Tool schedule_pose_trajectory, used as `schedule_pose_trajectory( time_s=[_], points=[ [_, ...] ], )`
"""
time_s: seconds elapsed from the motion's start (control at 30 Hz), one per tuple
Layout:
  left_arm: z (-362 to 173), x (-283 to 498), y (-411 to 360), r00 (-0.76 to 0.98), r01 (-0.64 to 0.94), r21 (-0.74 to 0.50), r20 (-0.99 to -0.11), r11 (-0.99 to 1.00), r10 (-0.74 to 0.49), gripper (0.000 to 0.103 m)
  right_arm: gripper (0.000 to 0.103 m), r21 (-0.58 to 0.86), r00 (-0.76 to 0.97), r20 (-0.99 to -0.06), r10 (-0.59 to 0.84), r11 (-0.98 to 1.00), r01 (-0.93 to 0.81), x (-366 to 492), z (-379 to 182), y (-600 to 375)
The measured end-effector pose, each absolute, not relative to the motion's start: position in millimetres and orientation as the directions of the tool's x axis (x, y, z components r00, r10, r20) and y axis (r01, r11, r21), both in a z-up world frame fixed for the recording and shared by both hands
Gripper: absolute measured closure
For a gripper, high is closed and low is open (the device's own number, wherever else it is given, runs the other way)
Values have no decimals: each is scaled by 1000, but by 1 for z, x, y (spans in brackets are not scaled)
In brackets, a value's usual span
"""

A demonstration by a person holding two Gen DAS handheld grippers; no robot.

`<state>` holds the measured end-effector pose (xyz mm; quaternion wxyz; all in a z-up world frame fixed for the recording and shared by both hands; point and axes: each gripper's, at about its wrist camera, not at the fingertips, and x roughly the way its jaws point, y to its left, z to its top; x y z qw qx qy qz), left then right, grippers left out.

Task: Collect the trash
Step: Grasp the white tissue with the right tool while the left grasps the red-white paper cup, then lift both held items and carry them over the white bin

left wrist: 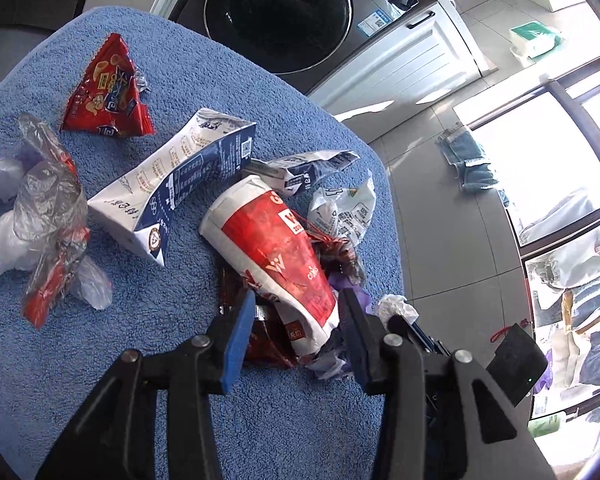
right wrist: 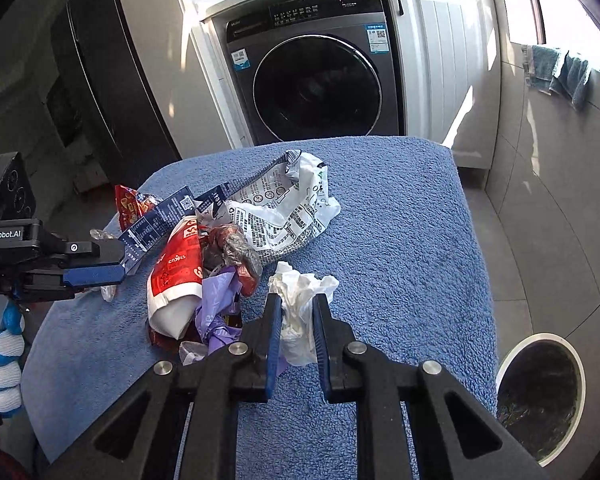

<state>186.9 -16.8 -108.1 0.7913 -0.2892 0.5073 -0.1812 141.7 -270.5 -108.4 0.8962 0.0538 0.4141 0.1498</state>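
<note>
A crushed red-and-white paper cup [left wrist: 276, 252] lies in a pile of trash on the blue towel-covered table [left wrist: 180, 400]. My left gripper [left wrist: 298, 300] is shut on the cup's lower end, one blue pad on each side. In the right wrist view the same cup [right wrist: 176, 276] sits by the left gripper [right wrist: 112, 264]. A crumpled white tissue [right wrist: 300, 300] sticks up between the pads of my right gripper [right wrist: 296, 304], which is shut on it. The tissue [left wrist: 396, 306] also shows at the table's right edge.
Around the cup lie a blue-and-white milk carton [left wrist: 172, 188], a red snack bag [left wrist: 108, 88], clear plastic wrap [left wrist: 48, 220], a printed white bag [right wrist: 288, 208] and purple plastic [right wrist: 216, 300]. A white-rimmed bin [right wrist: 512, 354] stands low right. Behind the table is a washing machine [right wrist: 316, 88].
</note>
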Motion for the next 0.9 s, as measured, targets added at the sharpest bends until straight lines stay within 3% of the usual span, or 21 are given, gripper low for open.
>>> schedule_pose_trajectory(
  time_s=[0.3,0.6,0.8,0.9],
  points=[
    [-129,205,-33,367,-88,-656,-720,749,-588,60,88,190,638,-716,283,959,-211,131,-103,-280],
    [-153,234,-42,339,-167,-645,-748,746,-571,51,88,192,649,-710,273,962,-195,131,-109,-292],
    [-173,248,-30,351,-263,-732,-680,629,-644,50,88,202,640,-718,275,962,-186,132,-118,-295],
    [-178,250,-22,371,-292,-762,-647,578,-666,57,88,202,636,-723,270,963,-178,132,-122,-295]
  ],
)
